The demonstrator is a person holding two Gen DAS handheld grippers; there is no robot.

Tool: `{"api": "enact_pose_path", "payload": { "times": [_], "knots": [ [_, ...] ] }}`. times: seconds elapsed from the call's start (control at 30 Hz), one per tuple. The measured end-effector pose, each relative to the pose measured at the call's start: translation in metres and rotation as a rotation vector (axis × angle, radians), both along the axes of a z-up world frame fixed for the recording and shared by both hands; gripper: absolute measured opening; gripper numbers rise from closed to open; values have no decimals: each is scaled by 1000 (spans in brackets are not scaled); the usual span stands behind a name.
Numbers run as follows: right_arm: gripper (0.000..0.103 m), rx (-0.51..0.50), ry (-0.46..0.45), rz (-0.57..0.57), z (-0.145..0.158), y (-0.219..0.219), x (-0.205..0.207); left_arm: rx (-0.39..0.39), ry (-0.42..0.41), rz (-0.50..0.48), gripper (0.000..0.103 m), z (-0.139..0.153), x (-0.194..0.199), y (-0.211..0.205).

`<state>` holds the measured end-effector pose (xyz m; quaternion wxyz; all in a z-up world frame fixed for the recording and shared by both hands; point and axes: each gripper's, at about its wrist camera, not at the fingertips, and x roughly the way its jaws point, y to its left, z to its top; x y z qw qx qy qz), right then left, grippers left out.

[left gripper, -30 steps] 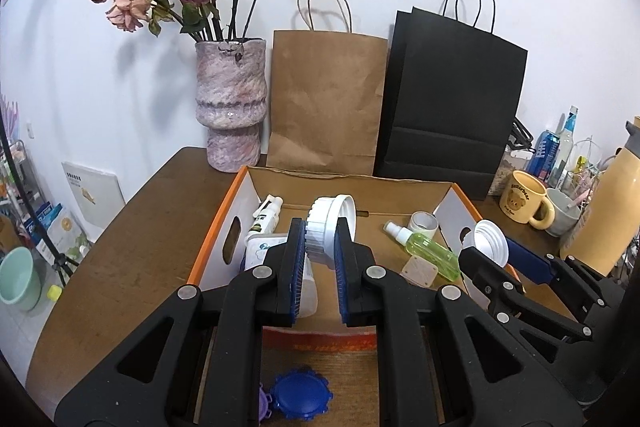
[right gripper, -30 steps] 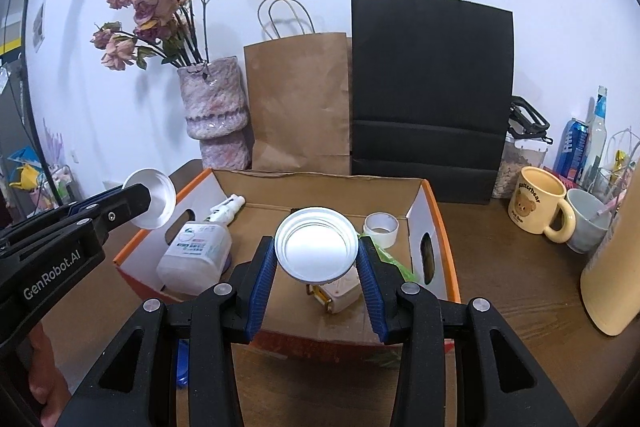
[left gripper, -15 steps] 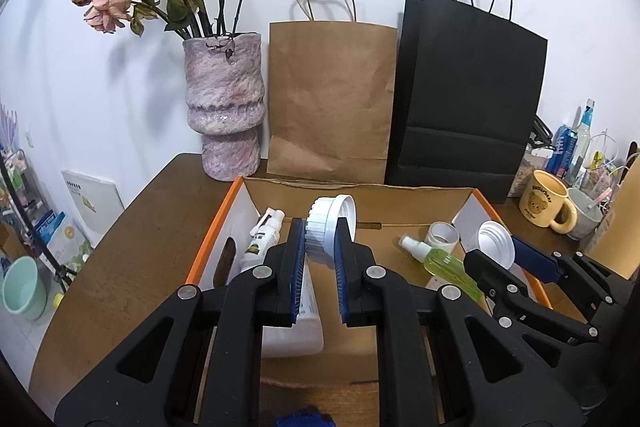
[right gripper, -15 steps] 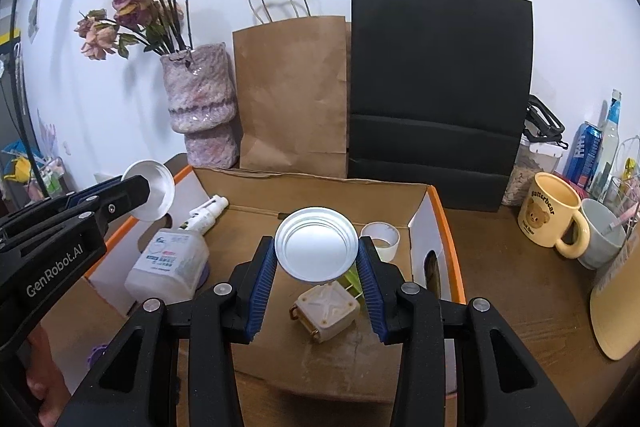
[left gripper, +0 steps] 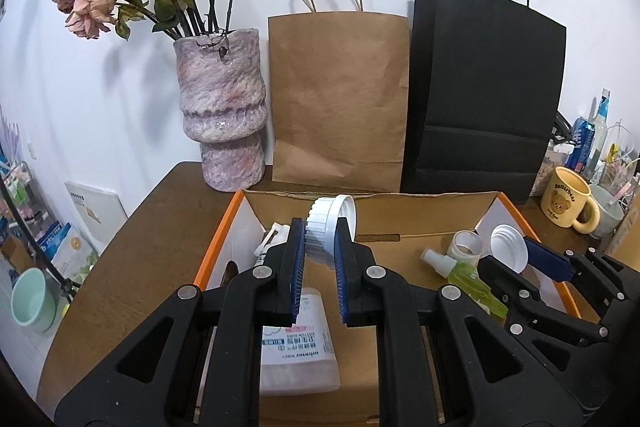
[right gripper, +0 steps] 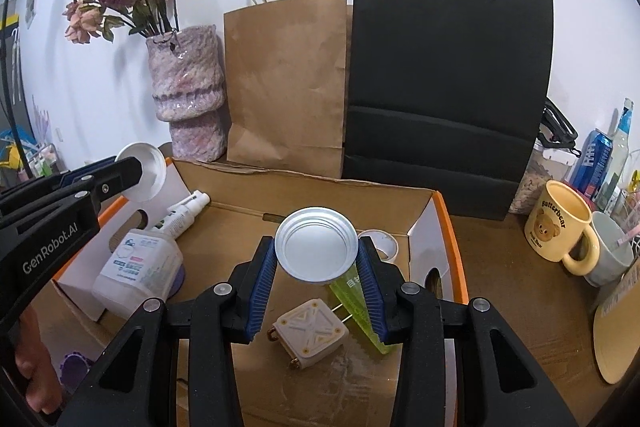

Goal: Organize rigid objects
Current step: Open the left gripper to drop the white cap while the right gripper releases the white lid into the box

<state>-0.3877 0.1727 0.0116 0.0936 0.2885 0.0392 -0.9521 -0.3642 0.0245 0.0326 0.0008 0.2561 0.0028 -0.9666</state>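
Note:
My left gripper (left gripper: 320,243) is shut on a white ribbed lid (left gripper: 329,231), held edge-on above the open cardboard box (left gripper: 416,203). My right gripper (right gripper: 316,259) is shut on a round silver-white lid (right gripper: 316,245), its hollow face toward the camera, above the box (right gripper: 320,187). In the box lie a white jug (right gripper: 138,267), a white spray bottle (right gripper: 182,213), a green spray bottle (left gripper: 466,277), a tape roll (left gripper: 464,247) and a cream square plug (right gripper: 310,333). Each gripper shows in the other's view, the right (left gripper: 516,255) and the left (right gripper: 136,175).
A pink vase of dried roses (left gripper: 224,115), a brown paper bag (left gripper: 340,99) and a black paper bag (left gripper: 484,99) stand behind the box. A yellow bear mug (right gripper: 560,227), a grey cup (right gripper: 610,255) and cans stand at the right. A purple lid (right gripper: 74,367) lies at front left.
Both grippers have moved forward and over the box with their lids still held. The blue and purple lids in front of the box have left the left wrist view.

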Motion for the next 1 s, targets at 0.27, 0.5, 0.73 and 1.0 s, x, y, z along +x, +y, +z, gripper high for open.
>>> {"api": "enact_pose_path", "payload": {
  "times": [0.27, 0.5, 0.73, 1.0],
  "knots": [
    [45, 27, -22, 0, -9, 1, -9, -21, -15, 2, 10, -7, -12, -1],
    [45, 46, -37, 4, -14, -1, -9, -31, -30, -1, 10, -12, -13, -1],
    [46, 41, -69, -4, -19, 3, -12, -31, -51, 9, 13, -15, -16, -6],
    [95, 32, -97, -36, -24, 11, -18, -15, -12, 62, 96, -8, -13, -21]
  ]
}}
